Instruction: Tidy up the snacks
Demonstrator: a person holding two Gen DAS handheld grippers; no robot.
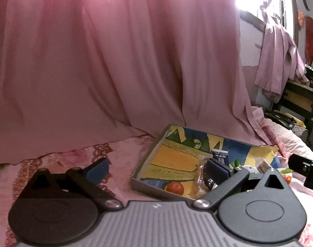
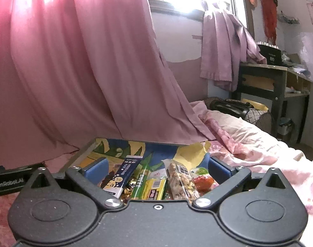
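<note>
While both grippers hang over a pink floral bedspread, each wrist camera looks at one printed box of snacks.

Left wrist view, left gripper: blue-padded fingers spread wide, nothing between them.
Left wrist view, snack box: lower centre, a shallow tray printed yellow, blue and green; its left half is bare, and an orange round snack lies at its near edge.
Left wrist view, right edge: part of the other gripper's black body.

Right wrist view, right gripper: fingers wide apart, gripping nothing.
Right wrist view, snacks: packed in the box at lower centre, among them a navy stick pack with unreadable white print, a green-yellow wrapper and a clear nut bar.
Right wrist view, writing: "GenRobot.AI" on the black body at lower left; "80" on a dark box on the desk, upper right.
</note>
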